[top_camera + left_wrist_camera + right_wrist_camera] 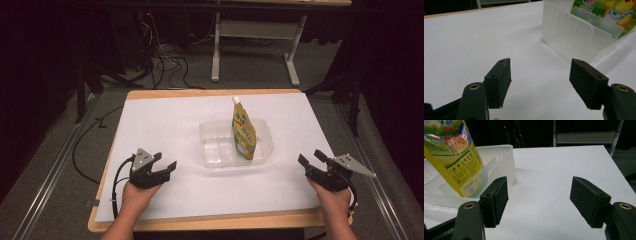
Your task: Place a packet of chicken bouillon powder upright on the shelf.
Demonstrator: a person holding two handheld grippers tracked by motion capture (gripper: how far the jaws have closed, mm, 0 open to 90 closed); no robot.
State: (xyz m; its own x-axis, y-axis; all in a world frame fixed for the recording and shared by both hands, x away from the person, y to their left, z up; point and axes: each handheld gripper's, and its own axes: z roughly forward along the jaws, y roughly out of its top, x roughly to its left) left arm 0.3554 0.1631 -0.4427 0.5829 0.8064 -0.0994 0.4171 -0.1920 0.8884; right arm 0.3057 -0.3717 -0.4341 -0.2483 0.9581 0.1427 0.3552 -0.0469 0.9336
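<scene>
A yellow-green spouted pouch (243, 132) stands upright in the right compartment of a clear plastic tray (212, 136) at the table's middle. The pouch (451, 152) leans against the tray's divider, and its printed side (616, 12) rises behind the tray wall (571, 32). My left gripper (166, 164) rests near the front left, well apart from the tray, jaws wide with nothing between them (540, 80). My right gripper (311, 159) sits at the front right, also apart from the tray, jaws wide and empty (539, 200).
A white sheet (165, 120) covers the wooden table (200, 93). Beyond the far edge stand a white desk frame (255, 35) and tangled cables (165, 62) on the floor. Black cables trail from both grippers.
</scene>
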